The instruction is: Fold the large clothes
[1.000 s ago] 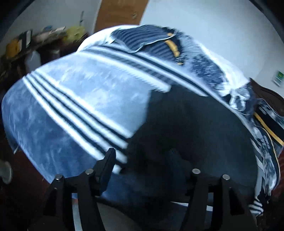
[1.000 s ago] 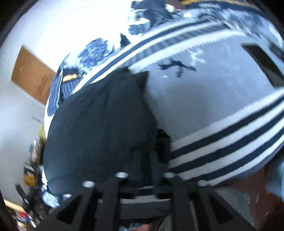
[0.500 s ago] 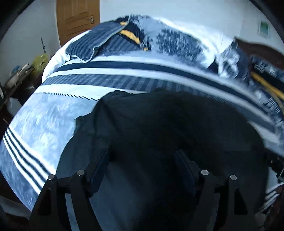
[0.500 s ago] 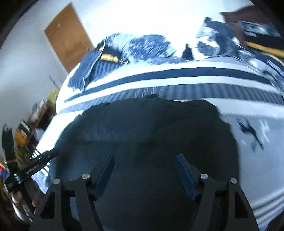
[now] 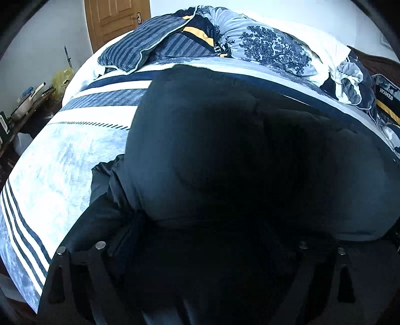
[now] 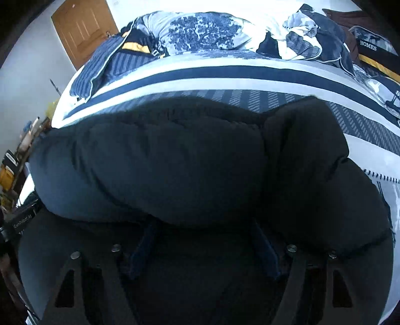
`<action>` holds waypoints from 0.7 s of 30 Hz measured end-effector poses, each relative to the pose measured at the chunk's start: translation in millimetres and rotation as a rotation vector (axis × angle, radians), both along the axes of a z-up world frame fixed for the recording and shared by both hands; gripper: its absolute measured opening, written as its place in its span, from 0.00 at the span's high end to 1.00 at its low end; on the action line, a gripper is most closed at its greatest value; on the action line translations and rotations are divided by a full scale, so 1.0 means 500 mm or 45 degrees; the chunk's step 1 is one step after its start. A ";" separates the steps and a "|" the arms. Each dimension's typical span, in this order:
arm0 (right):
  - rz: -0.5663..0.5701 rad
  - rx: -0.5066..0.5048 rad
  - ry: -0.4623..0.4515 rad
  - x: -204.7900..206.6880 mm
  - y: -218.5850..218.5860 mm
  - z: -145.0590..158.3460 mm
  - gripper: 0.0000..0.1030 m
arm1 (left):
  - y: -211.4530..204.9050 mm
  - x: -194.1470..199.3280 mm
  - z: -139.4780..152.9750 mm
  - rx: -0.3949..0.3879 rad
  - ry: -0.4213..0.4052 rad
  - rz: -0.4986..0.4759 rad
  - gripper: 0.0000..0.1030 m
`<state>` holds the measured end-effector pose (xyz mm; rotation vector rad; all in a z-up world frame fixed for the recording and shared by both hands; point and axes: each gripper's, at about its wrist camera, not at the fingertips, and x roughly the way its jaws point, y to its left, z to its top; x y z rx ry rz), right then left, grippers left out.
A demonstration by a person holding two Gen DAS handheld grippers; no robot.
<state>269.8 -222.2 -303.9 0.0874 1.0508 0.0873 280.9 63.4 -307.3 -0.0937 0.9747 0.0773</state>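
Setting: a bedroom, seen by two fisheye cameras looking down along each gripper's fingers onto a bed [image 5: 62, 160].
Bed cover: pale blue and white with dark navy stripes [image 6: 250, 72] running across it.
Garment: a large dark padded jacket [image 5: 225, 150] lay folded on the bed, filling the middle and near part of both views; its top layer was doubled over, with a thick rounded fold edge facing the cameras.
Garment detail: in the right wrist view a separate dark bulge [image 6: 312, 162], perhaps a sleeve or hood, sat at the right end of the jacket.
Left gripper [image 5: 200, 250]: its jaws were opening and stood wide, with the near edge of the jacket lying between them; the fingers were hard to make out against the dark cloth, but nothing seemed pinched.
Right gripper [image 6: 203, 247]: its jaws were also opening, set wide apart; the blue pads [image 6: 143, 250] showed on either side of the jacket's near fold and did not press on it.
Far end of bed: rumpled blue patterned bedding [image 5: 272, 50] and a striped pillow [image 5: 140, 50] lay heaped behind the jacket.
Room: a wooden door [image 5: 115, 20] stood at the far left, and a cluttered shelf [image 5: 27, 100] ran along the left wall.
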 end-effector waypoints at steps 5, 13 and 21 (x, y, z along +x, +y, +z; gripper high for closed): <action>-0.021 0.023 0.021 0.007 -0.010 -0.017 0.24 | 0.005 0.006 0.006 0.009 0.036 -0.033 0.10; 0.038 -0.051 -0.092 -0.001 0.010 0.112 0.23 | 0.010 0.040 0.114 -0.013 -0.136 -0.052 0.12; -0.079 -0.058 0.036 0.120 -0.066 0.047 0.23 | 0.079 0.167 0.007 -0.071 0.002 0.031 0.10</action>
